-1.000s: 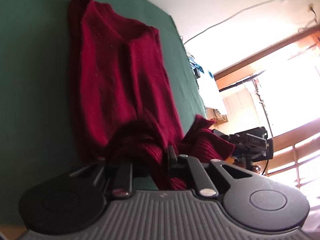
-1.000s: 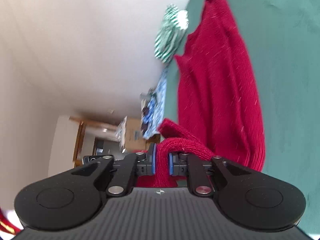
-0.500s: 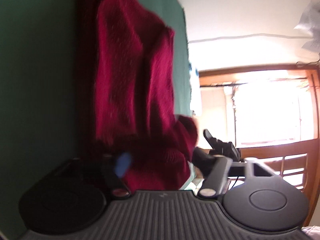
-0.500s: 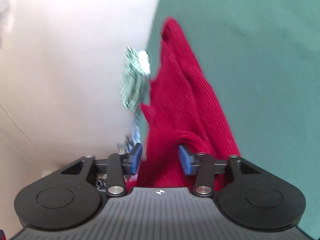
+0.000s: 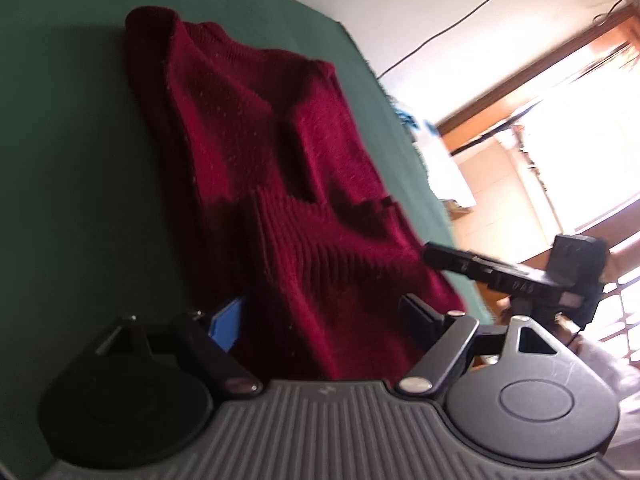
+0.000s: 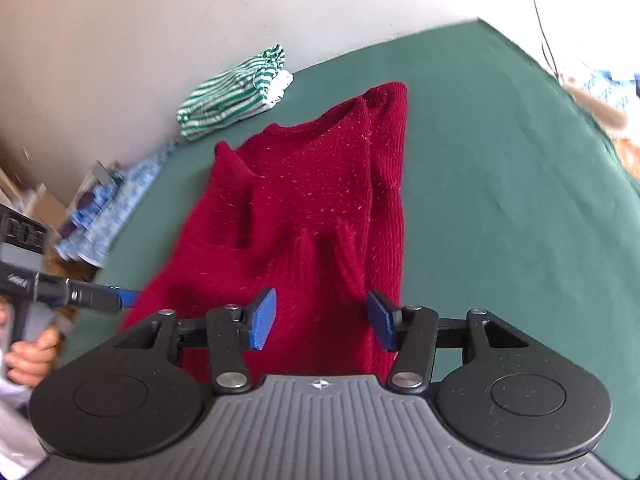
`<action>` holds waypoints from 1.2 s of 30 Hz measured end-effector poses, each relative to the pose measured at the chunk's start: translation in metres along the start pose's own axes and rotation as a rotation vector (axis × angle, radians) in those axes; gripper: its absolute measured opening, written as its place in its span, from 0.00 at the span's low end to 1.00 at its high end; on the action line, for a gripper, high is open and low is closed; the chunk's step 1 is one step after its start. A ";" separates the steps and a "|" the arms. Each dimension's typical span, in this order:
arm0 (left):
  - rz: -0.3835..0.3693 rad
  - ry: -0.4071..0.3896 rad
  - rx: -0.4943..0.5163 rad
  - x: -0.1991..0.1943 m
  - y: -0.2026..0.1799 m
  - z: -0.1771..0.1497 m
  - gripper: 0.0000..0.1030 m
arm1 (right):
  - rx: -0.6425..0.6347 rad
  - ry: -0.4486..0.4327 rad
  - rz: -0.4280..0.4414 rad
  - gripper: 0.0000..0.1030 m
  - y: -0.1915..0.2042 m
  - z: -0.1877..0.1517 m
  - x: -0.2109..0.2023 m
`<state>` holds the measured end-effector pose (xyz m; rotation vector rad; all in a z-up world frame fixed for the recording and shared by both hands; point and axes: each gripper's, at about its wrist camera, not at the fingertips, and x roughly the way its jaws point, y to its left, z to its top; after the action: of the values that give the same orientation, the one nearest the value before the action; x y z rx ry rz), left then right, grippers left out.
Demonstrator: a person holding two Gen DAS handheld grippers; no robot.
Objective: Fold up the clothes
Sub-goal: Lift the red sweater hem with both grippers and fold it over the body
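Note:
A dark red knitted sweater (image 6: 312, 184) lies on the green table cover (image 6: 500, 160), its ribbed hem folded up over the body. In the left wrist view the same sweater (image 5: 280, 168) stretches away, ribbed hem nearest. My left gripper (image 5: 324, 320) is open, hem cloth lying loose between its spread fingers. My right gripper (image 6: 322, 316) is open too, blue pads wide apart just above the near edge of the sweater. The left gripper's tip (image 6: 100, 298) shows at the left of the right wrist view, held by a hand (image 6: 28, 356).
A folded green and white striped garment (image 6: 236, 92) lies at the table's far edge by the wall. Blue patterned cloth and boxes (image 6: 104, 208) sit off the table's left side. A bright window (image 5: 580, 128) lies beyond the table edge. Bare green cover extends right of the sweater.
Both grippers were shut on the sweater's hem a second ago. They have opened and let go, and the hem now lies folded over the body. Both cameras have swung to a flatter view.

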<state>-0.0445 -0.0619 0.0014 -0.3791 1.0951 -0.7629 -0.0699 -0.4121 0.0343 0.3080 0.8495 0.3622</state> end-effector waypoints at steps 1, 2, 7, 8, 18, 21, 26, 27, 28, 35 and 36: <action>0.027 -0.005 0.000 0.008 -0.001 -0.002 0.70 | -0.021 0.003 -0.011 0.49 0.000 0.000 0.006; 0.051 -0.010 0.001 0.011 -0.003 -0.004 0.51 | -0.035 0.019 -0.020 0.40 -0.002 -0.001 0.011; 0.147 -0.078 -0.003 0.007 -0.009 -0.012 0.09 | -0.013 -0.035 -0.028 0.12 -0.011 0.001 0.009; 0.161 -0.091 -0.008 0.006 -0.010 -0.016 0.09 | -0.003 -0.048 -0.027 0.12 -0.013 0.002 0.008; 0.276 -0.232 0.005 -0.023 -0.032 -0.025 0.29 | 0.004 -0.138 0.008 0.37 -0.021 0.014 -0.006; 0.281 -0.231 0.031 -0.003 -0.034 -0.012 0.29 | 0.014 -0.125 0.071 0.36 -0.019 0.022 0.006; 0.312 -0.182 0.051 0.024 -0.026 -0.004 0.27 | 0.097 -0.030 0.059 0.01 -0.030 0.026 0.045; 0.320 -0.190 0.055 0.020 -0.027 -0.006 0.27 | 0.093 -0.040 0.054 0.00 -0.033 0.028 0.047; 0.329 -0.197 0.060 0.017 -0.028 -0.007 0.28 | 0.088 -0.050 0.047 0.00 -0.035 0.030 0.048; 0.325 -0.301 0.124 -0.022 -0.064 -0.033 0.16 | 0.002 -0.084 0.159 0.17 -0.021 0.013 -0.017; 0.313 -0.303 0.125 -0.021 -0.070 -0.039 0.16 | -0.017 -0.073 0.184 0.18 -0.018 0.005 -0.026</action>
<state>-0.1102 -0.0915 0.0421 -0.2018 0.7925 -0.4746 -0.0778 -0.4402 0.0472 0.3823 0.7483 0.5268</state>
